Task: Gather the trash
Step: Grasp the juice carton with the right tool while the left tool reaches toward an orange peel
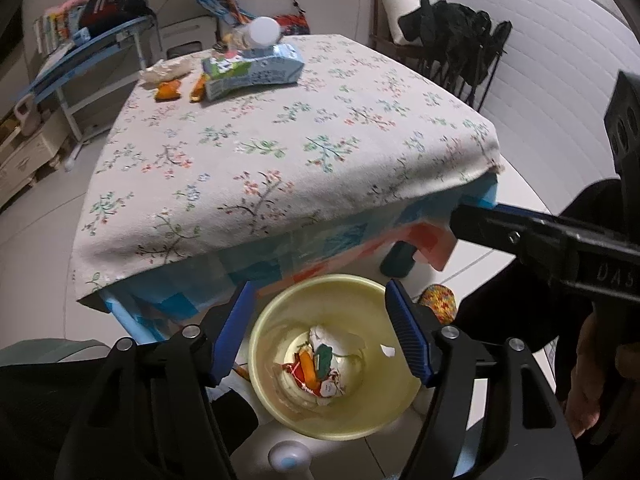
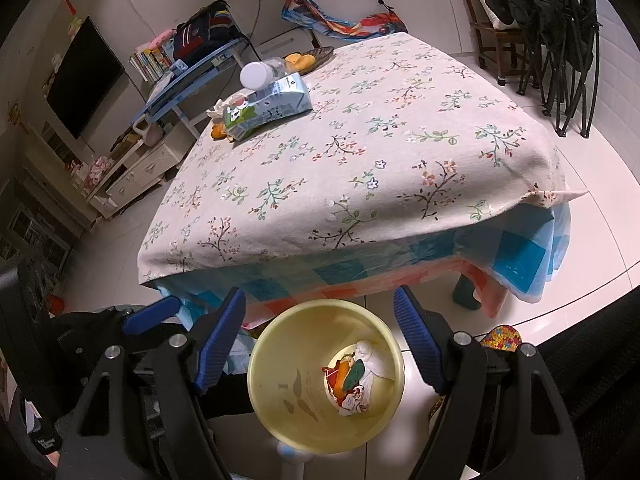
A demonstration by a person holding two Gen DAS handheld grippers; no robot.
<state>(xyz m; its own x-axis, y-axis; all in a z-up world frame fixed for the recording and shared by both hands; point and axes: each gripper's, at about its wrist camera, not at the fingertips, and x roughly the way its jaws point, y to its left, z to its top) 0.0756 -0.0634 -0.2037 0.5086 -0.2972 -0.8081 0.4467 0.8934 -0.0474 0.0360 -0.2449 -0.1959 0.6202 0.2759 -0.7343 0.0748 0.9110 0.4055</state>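
A pale yellow bin stands on the floor just under the table's near edge. At its bottom lies trash: white paper with orange, green and red wrappers. My left gripper hangs open over the bin with nothing between its blue pads. My right gripper is open above the same bin, also empty. One finger of the right gripper reaches in from the right in the left wrist view. On the table's far side lie a blue and green carton, orange wrappers, a crumpled tissue and a white-capped bottle.
The table carries a floral cloth over a blue and pink checked one. A plate of fruit sits at its far edge. Folded black chairs stand at the right, a blue desk with books at the left. A colourful slipper lies beside the bin.
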